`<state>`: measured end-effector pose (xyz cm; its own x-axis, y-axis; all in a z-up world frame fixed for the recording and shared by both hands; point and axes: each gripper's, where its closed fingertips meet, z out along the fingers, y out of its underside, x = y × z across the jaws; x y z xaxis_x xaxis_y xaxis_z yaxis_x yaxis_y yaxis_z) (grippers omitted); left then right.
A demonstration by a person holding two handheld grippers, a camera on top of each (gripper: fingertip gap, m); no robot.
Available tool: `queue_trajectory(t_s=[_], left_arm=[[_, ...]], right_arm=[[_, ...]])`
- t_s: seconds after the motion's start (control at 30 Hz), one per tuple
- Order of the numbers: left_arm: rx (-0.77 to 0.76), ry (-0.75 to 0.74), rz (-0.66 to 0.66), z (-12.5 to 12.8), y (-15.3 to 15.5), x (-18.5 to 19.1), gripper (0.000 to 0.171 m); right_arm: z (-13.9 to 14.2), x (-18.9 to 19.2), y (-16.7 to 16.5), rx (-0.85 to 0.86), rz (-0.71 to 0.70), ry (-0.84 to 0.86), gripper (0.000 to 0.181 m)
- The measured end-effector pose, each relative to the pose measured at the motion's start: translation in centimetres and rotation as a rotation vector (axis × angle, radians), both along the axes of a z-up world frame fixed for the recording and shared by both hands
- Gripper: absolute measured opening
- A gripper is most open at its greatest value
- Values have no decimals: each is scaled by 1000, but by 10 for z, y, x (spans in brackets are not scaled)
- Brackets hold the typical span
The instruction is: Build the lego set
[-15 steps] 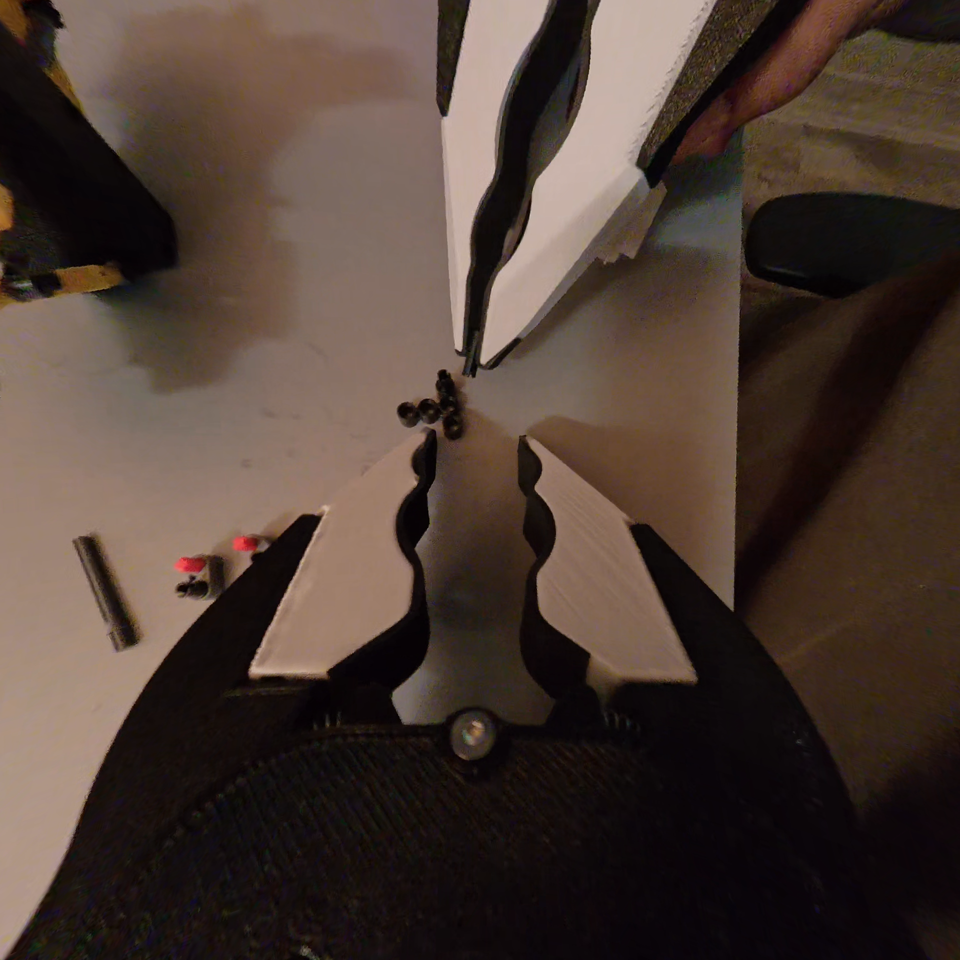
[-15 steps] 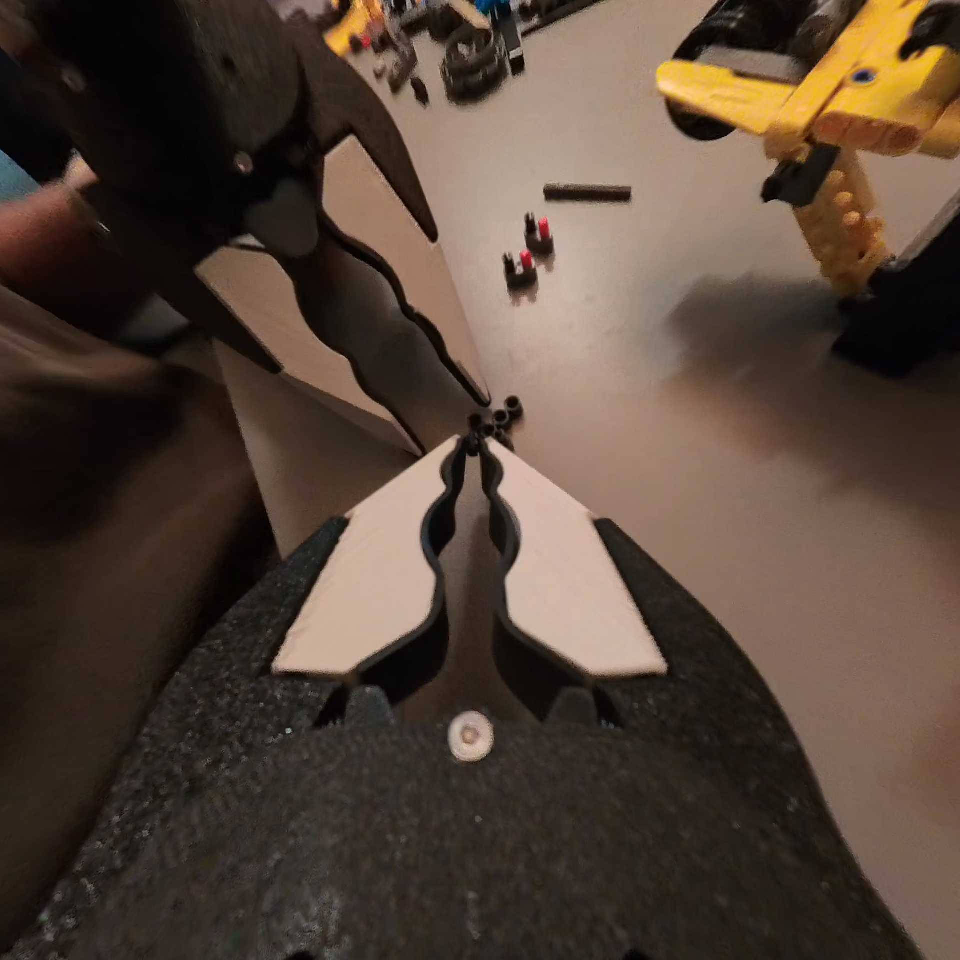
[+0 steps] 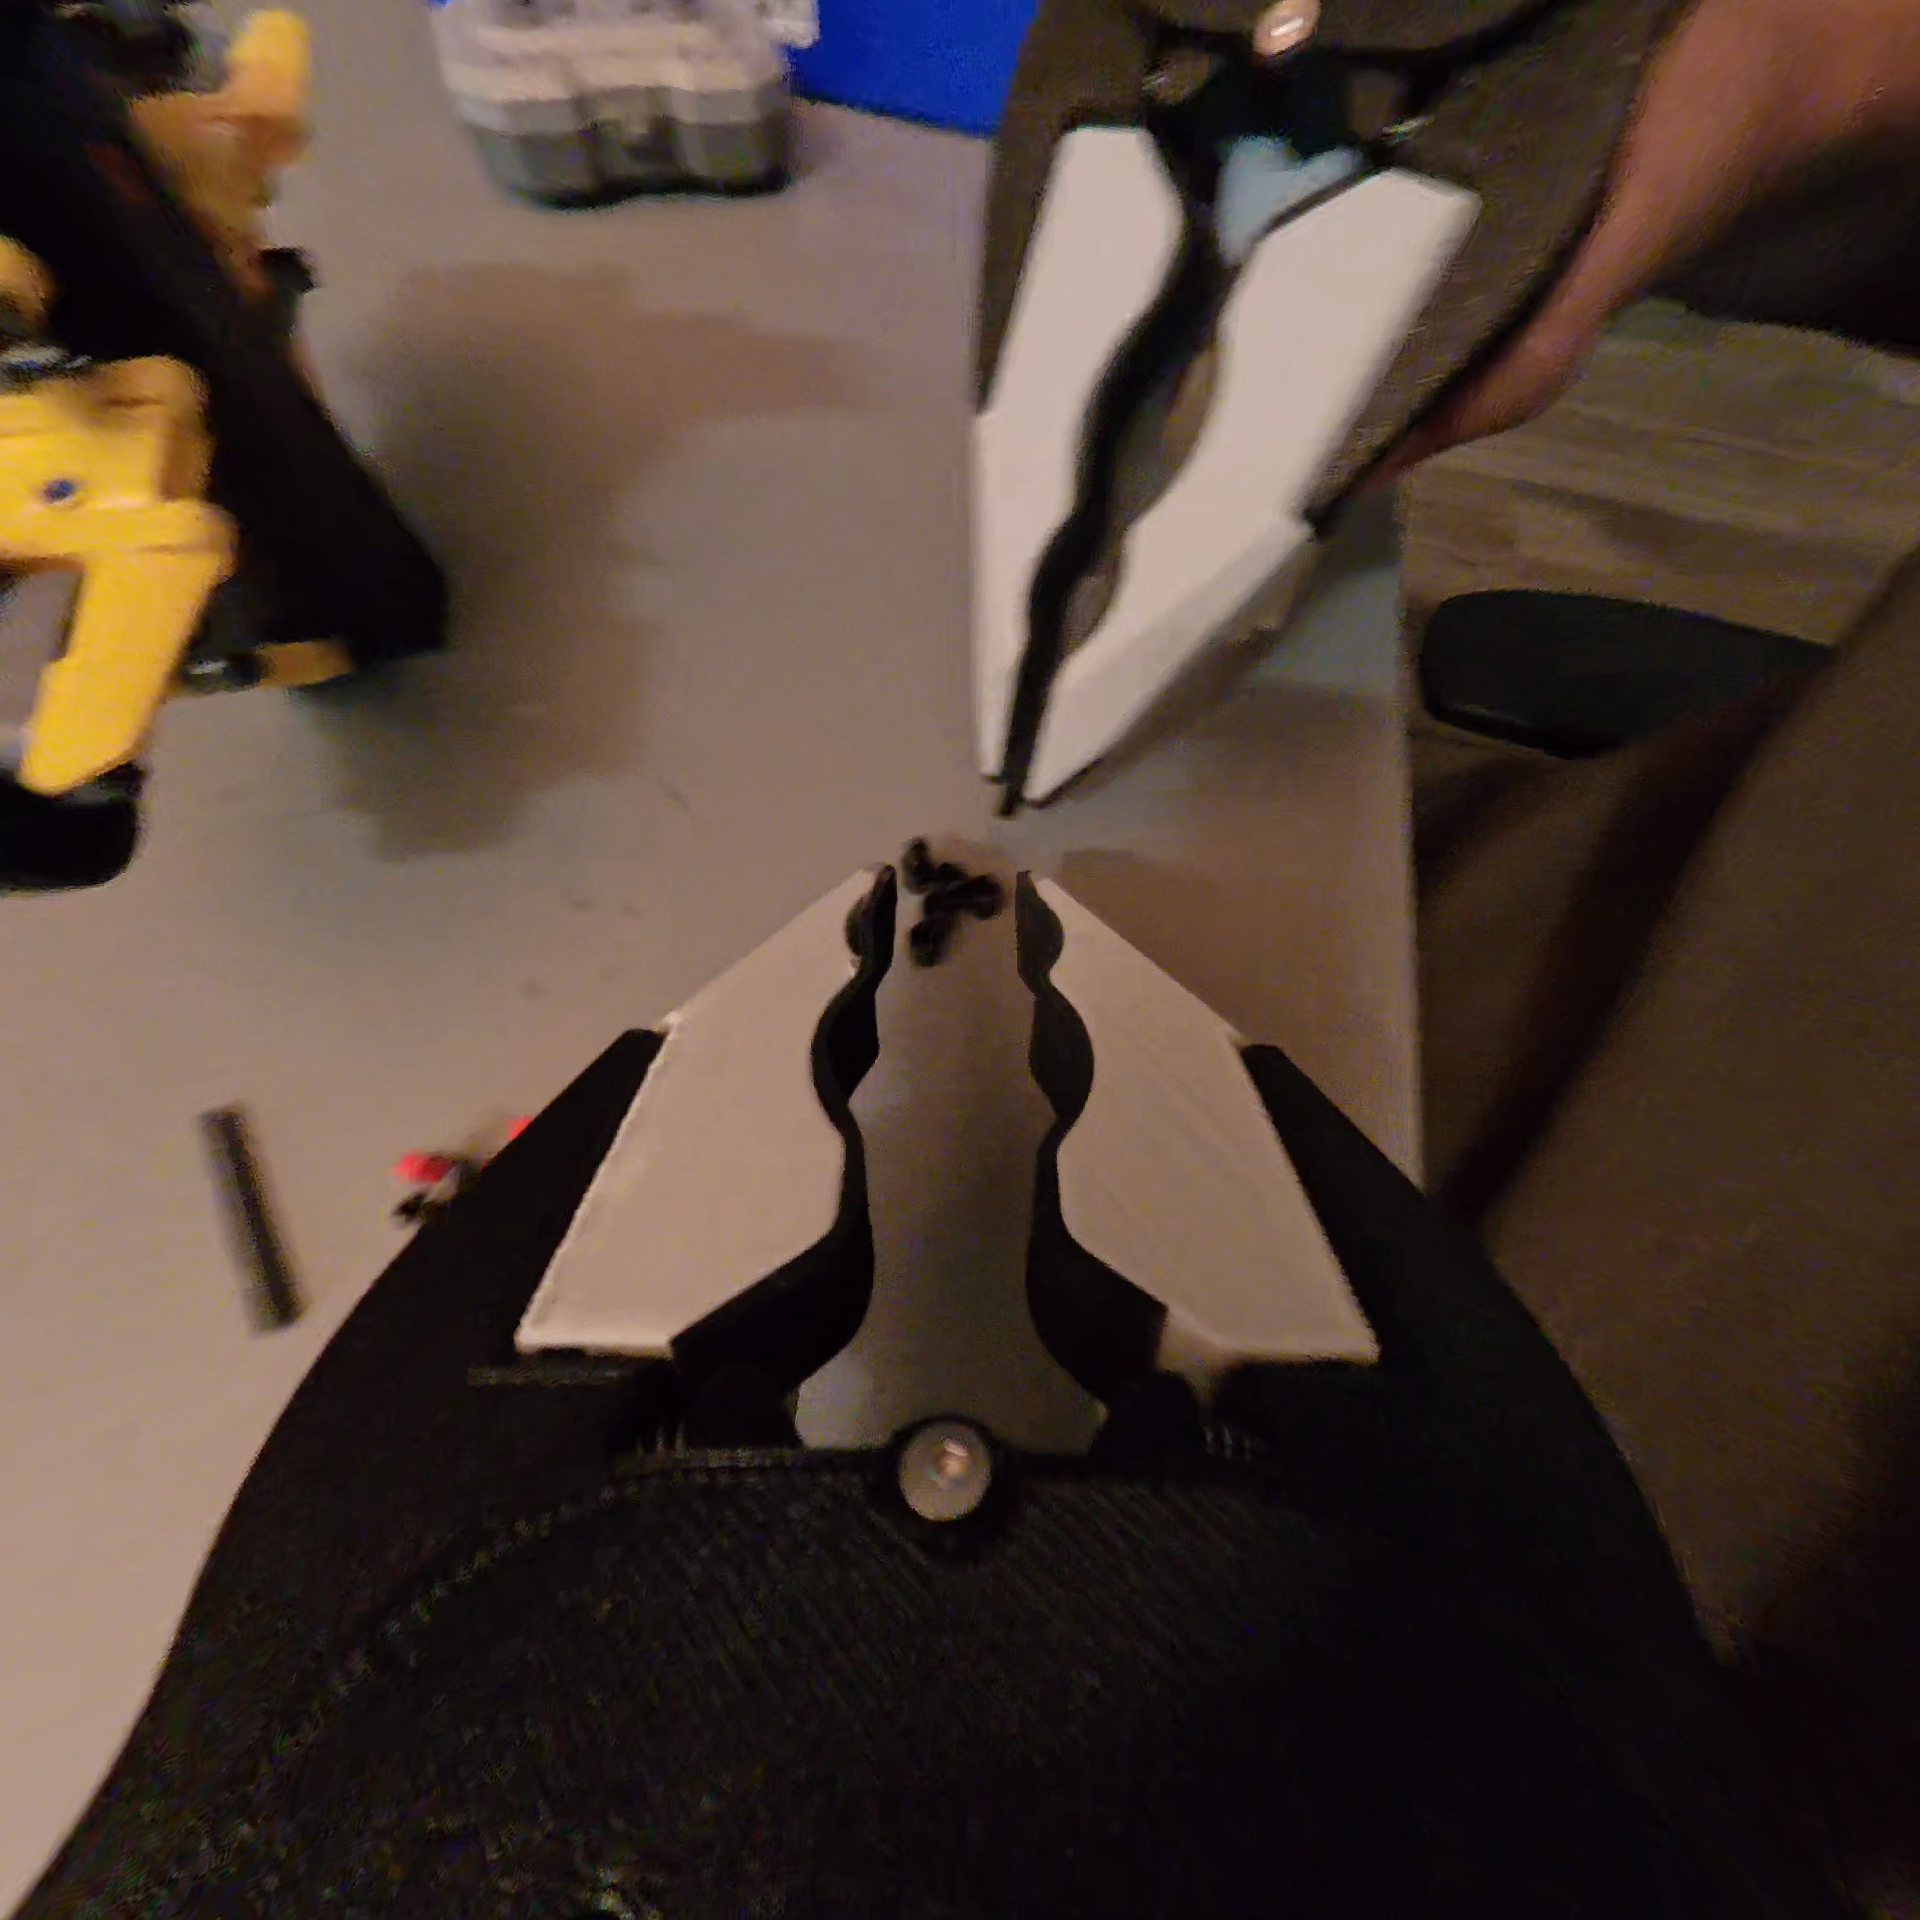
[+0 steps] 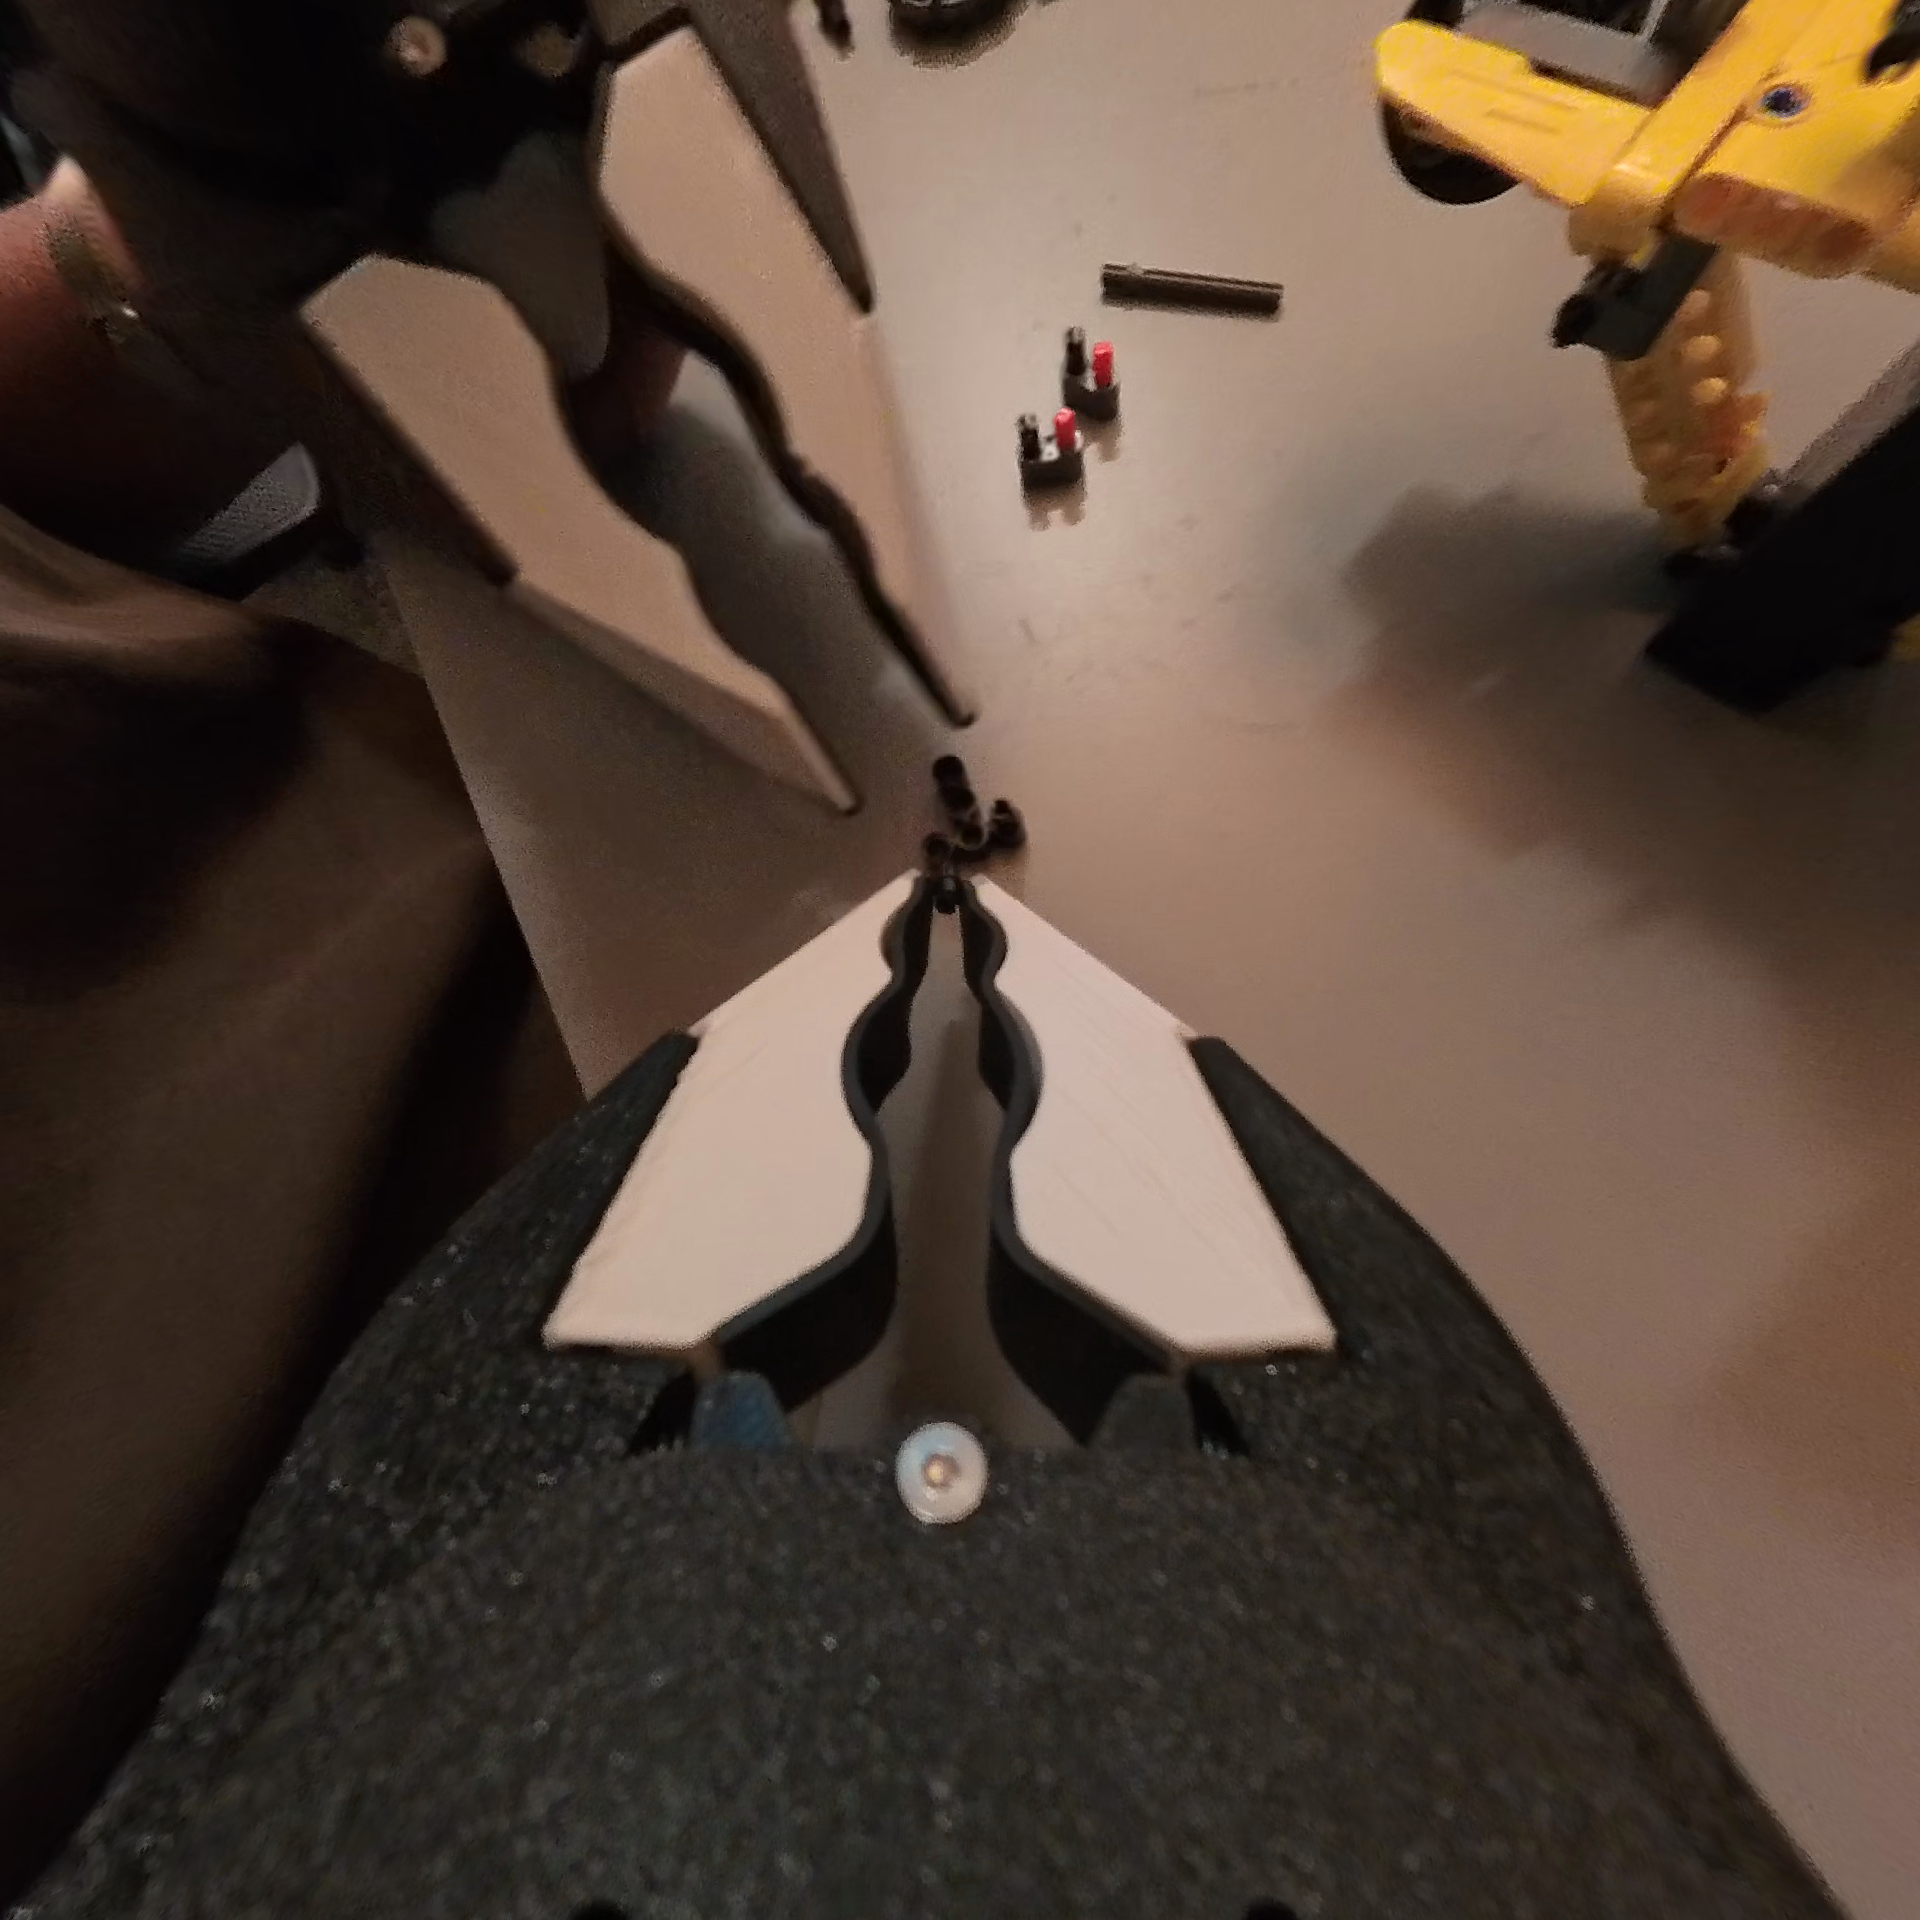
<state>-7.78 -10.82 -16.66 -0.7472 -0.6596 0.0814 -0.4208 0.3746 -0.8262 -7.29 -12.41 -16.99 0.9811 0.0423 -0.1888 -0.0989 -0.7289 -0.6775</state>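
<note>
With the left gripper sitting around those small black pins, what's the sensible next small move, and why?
Probably close the left gripper gently on one of the black pins. Its jaws are open with the cluster lying between the fingertips on the table, so nothing is gripped. The right gripper looks pinched on a single pin at its tips, close beside the cluster, so go slowly to avoid knocking it.

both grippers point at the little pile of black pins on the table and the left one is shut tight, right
Not quite: the left gripper is open, its fingertips spread to either side of the black pins, as the left wrist view shows. Both grippers do point at that pile on the table.
</note>
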Motion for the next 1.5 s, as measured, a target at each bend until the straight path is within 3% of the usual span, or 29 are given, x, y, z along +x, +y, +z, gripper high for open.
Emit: queue_trajectory(t_s=[0.23,0.37,0.57,0.8,1.17,1.5], left_arm=[[154,70,-4,-26,2,1,20],[130,94,-23,-26,0,0,2],[132,97,-32,-26,-1,-1,2],[148,80,-35,-27,-4,-2,3],[135,95,-39,-26,-6,-2,3],[108,124,-36,-26,-5,-2,3]], right_arm=[[-8,-6,7,-42,23,33,5],[-14,-6,7,-62,7,102,4],[-15,-5,5,-86,-20,210,4],[-16,-2,3,-211,-31,192,4],[-16,3,4,-374,-9,-62,4],[-19,3,7,-375,68,-230,4]])
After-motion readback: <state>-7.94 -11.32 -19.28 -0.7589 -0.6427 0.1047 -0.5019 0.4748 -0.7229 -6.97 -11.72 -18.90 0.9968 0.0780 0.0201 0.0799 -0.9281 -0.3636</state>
